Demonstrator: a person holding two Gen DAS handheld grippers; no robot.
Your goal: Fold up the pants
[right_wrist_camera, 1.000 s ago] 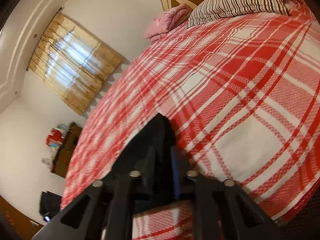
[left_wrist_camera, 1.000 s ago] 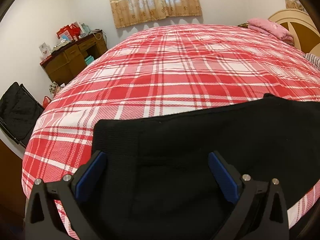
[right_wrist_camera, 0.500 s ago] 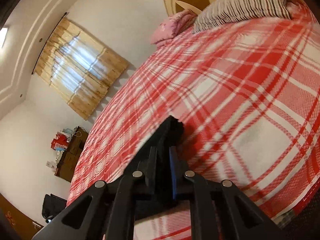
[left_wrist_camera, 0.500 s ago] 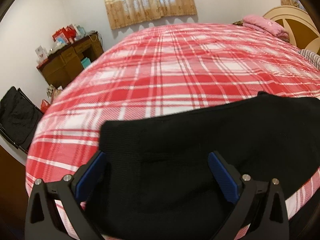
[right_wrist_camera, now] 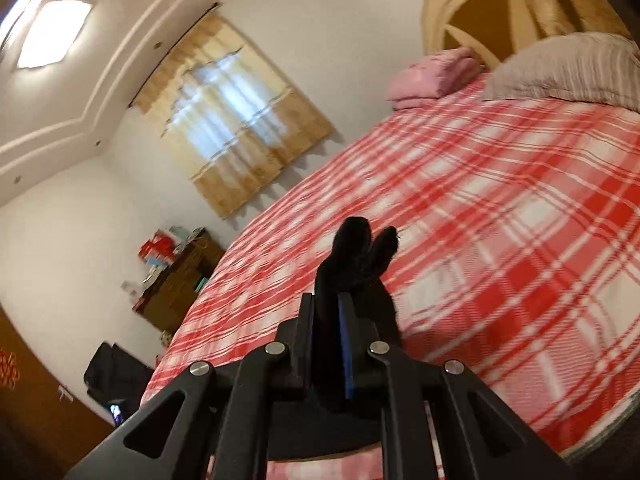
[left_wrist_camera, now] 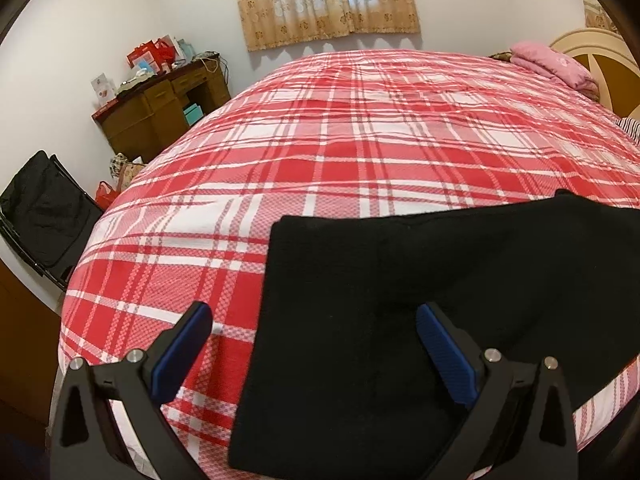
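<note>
Black pants (left_wrist_camera: 400, 300) lie near the front edge of the red plaid bedspread (left_wrist_camera: 360, 140), already doubled into a compact rectangle, we judge. Our right gripper (right_wrist_camera: 326, 316) is clenched on a bunched end of the fabric, raised off the bed. Left gripper (left_wrist_camera: 316, 348) released, pads straddling the left edge, touching nothing. Remaining: lay the lifted end over, flatten.

Matt black knit pants (left_wrist_camera: 400, 288), woven checked cotton bedspread (left_wrist_camera: 320, 168), glossy wooden desk (left_wrist_camera: 160, 116)
</note>
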